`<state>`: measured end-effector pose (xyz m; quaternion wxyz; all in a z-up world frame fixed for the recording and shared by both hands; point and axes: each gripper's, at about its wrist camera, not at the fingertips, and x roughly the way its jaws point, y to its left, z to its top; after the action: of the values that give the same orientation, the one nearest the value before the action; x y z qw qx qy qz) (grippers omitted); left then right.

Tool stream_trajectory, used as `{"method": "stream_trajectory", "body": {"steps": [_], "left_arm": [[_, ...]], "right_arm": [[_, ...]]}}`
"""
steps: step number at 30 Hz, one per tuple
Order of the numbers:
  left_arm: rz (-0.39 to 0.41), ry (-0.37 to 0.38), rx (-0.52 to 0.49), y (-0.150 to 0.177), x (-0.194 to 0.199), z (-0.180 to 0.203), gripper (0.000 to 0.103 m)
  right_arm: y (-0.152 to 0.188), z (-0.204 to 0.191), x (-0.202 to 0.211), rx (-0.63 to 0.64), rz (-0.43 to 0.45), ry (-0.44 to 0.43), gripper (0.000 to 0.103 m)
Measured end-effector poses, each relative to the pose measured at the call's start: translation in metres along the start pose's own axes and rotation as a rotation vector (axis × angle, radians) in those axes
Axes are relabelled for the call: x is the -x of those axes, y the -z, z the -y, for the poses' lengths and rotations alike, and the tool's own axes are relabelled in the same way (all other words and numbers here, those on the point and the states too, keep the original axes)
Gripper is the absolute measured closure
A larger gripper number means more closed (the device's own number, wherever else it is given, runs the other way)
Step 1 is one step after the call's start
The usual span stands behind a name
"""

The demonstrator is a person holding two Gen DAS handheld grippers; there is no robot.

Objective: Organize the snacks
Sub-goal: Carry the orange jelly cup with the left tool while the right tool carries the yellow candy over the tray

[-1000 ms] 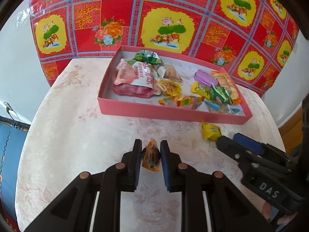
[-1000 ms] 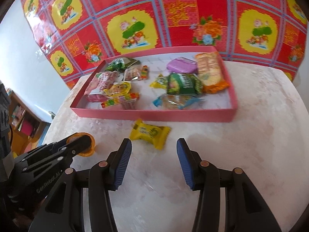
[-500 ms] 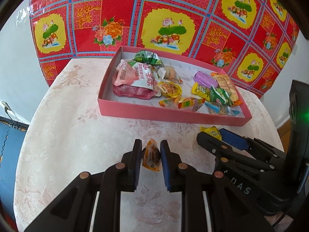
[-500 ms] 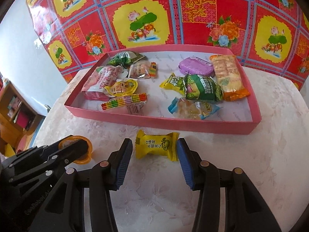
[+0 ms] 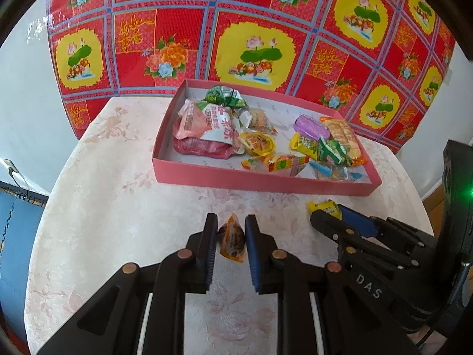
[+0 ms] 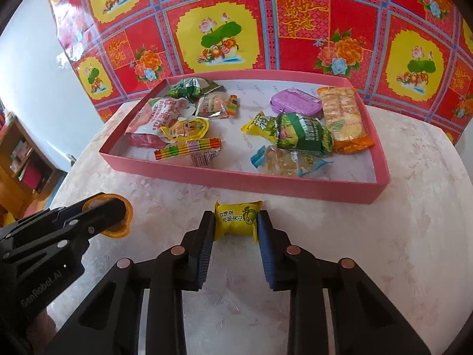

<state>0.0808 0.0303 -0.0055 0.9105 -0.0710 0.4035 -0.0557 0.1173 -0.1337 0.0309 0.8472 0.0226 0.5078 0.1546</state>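
The left gripper (image 5: 230, 232) is clamped on an orange jelly cup (image 5: 233, 241), which stands on edge between the pads with its long axis running from 6 toward 12 o'clock and its pointed tab at the 12 o'clock end. It seems to sit just above the pale floral table (image 5: 118, 195), though the left wrist view leaves that gap unclear.

The right gripper (image 6: 235, 224) has its jaws closing on a yellow wrapped candy (image 6: 238, 220); both pads already press its crimped ends. The candy lies flat on the table with its long axis from 9 to 3 o'clock, printed face up.

At 12 o'clock from both snacks, near them, lies the pink tray (image 6: 236, 182), holding a mixed heap of packets, among them a purple tin (image 6: 295, 102) and a green pouch (image 6: 304, 131).
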Motion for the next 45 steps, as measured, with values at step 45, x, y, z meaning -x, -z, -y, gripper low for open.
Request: {"method": "stream_trajectory", "body": {"steps": [45], "left_arm": [[0.125,0.056,-0.075,-0.088,-0.019,0.052,0.084]], "right_arm": [[-0.068,0.028,0.021,-0.055,0.124,-0.049,0.073]]}}
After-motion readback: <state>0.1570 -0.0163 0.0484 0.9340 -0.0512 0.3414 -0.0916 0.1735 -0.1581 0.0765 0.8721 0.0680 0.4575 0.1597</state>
